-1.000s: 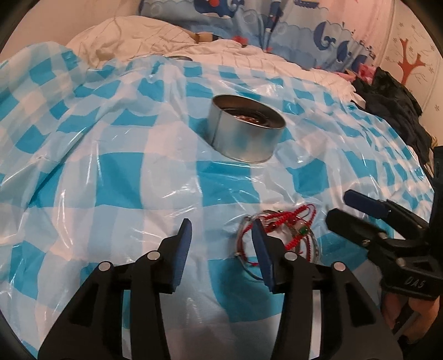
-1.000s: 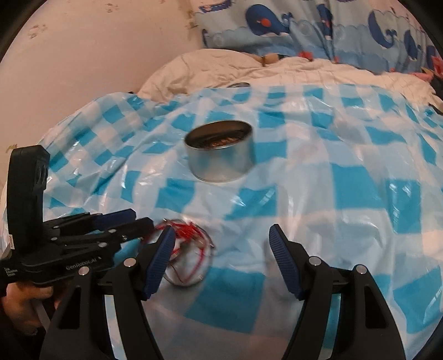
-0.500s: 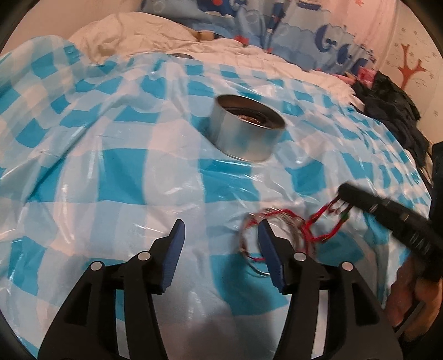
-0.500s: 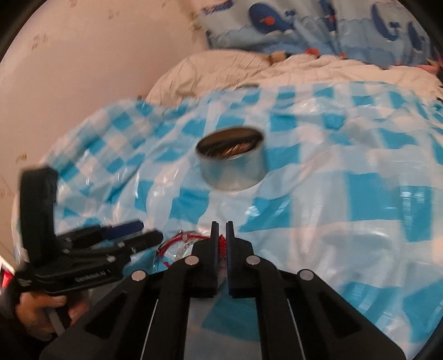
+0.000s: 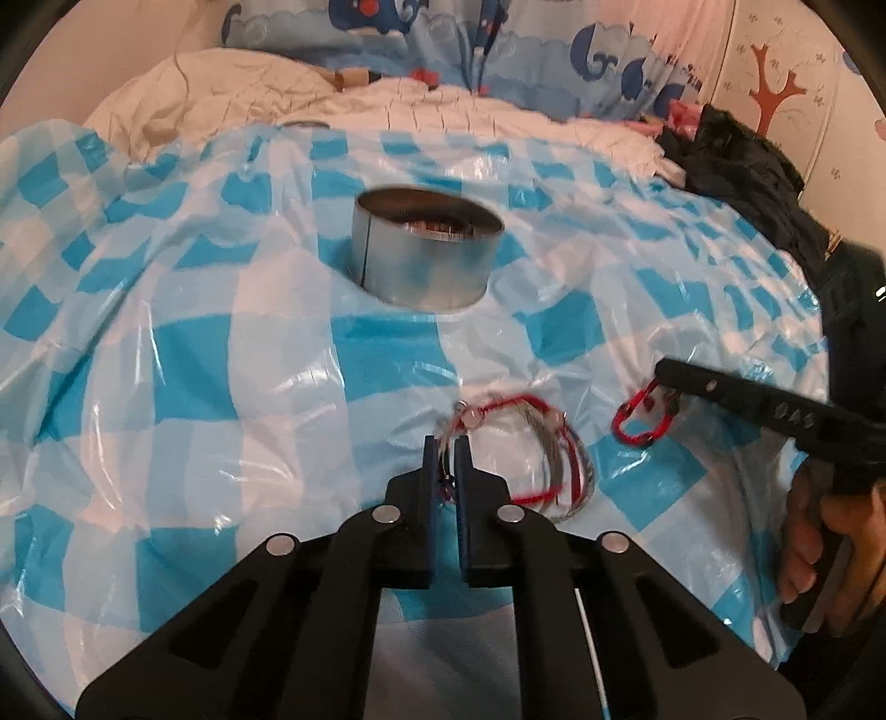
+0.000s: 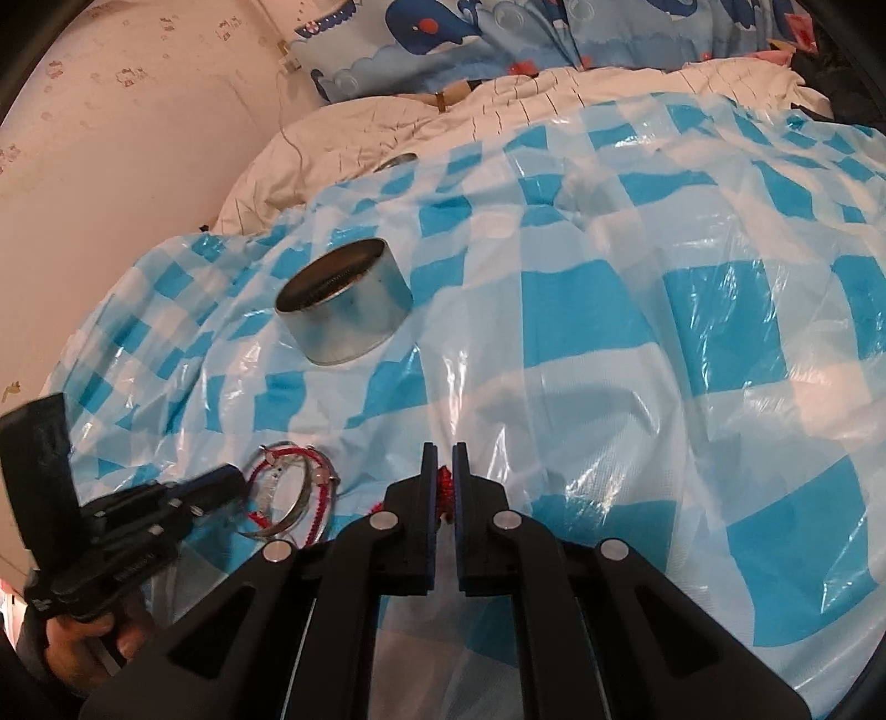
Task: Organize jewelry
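Note:
A round metal tin (image 5: 426, 252) stands open on the blue-checked plastic sheet; it also shows in the right wrist view (image 6: 343, 304). A pile of silver bangles and red cords (image 5: 531, 454) lies in front of it. My left gripper (image 5: 447, 448) is shut on the near edge of that pile. My right gripper (image 6: 444, 459) is shut on a red beaded bracelet (image 5: 642, 415), held just off the sheet to the right of the pile. In the right wrist view the pile (image 6: 293, 487) lies beside the left gripper (image 6: 232, 482).
The checked sheet (image 5: 221, 360) covers a soft, lumpy bed. White bedding (image 5: 249, 88) and a whale-print pillow (image 6: 498, 33) lie behind. Dark clothing (image 5: 742, 166) is heaped at the right. A wall (image 6: 111, 138) stands at the left.
My left gripper closed on the bangle pile. My right gripper closed on the red beaded bracelet and pulled it right, away from the pile.

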Available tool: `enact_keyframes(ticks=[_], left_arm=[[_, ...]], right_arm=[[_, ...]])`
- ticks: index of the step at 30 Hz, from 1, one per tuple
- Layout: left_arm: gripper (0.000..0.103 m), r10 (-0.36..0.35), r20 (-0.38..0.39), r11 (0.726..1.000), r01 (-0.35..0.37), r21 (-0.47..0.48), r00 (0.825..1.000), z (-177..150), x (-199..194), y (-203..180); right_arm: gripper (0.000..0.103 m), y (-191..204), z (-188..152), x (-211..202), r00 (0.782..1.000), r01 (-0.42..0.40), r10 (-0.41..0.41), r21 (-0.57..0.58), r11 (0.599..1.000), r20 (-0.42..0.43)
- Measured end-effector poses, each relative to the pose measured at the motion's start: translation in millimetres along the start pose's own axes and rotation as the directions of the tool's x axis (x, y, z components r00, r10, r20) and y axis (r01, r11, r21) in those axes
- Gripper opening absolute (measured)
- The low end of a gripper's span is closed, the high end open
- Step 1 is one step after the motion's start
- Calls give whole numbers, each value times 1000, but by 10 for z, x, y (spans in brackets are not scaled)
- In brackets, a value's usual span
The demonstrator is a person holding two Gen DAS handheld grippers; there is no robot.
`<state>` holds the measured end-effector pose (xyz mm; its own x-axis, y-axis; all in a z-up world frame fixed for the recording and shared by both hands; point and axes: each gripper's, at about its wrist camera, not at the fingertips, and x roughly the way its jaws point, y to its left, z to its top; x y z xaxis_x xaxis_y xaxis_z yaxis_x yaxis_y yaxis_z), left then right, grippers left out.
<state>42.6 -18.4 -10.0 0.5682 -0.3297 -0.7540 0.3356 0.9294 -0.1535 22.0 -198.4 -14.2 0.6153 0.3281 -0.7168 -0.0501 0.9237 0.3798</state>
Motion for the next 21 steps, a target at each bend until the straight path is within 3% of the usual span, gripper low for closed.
enact_keyframes(ticks=[9, 12, 13, 14, 15, 17, 21], left_arm=[[0, -51, 158, 998, 57, -38, 986, 125, -331, 109], [0, -15, 117, 999, 21, -47, 993, 155, -252, 164], [0, -9, 89, 998, 15, -67, 996, 145, -193, 208], [0, -23, 53, 997, 27, -76, 998, 130, -128, 232], [0, -33, 21, 996, 35, -81, 999, 120, -74, 246], [2, -33, -7, 996, 32, -85, 999, 85, -14, 250], [23, -20, -48, 998, 17, -61, 999, 34, 75, 197]], right_arm=[[6, 37, 6, -50, 999, -37, 37, -14, 999, 37], [9, 102, 3, -32, 999, -29, 30, -41, 999, 25], [18, 110, 0, -18, 1000, -21, 22, -44, 999, 15], [39, 117, -5, -12, 1000, -10, 11, -45, 999, 13], [50, 122, -7, -26, 1000, -5, 6, -45, 999, 23], [50, 146, 0, -52, 999, 0, 1, -57, 998, 32], [50, 164, -25, 3, 999, 36, -36, -79, 996, 1]])
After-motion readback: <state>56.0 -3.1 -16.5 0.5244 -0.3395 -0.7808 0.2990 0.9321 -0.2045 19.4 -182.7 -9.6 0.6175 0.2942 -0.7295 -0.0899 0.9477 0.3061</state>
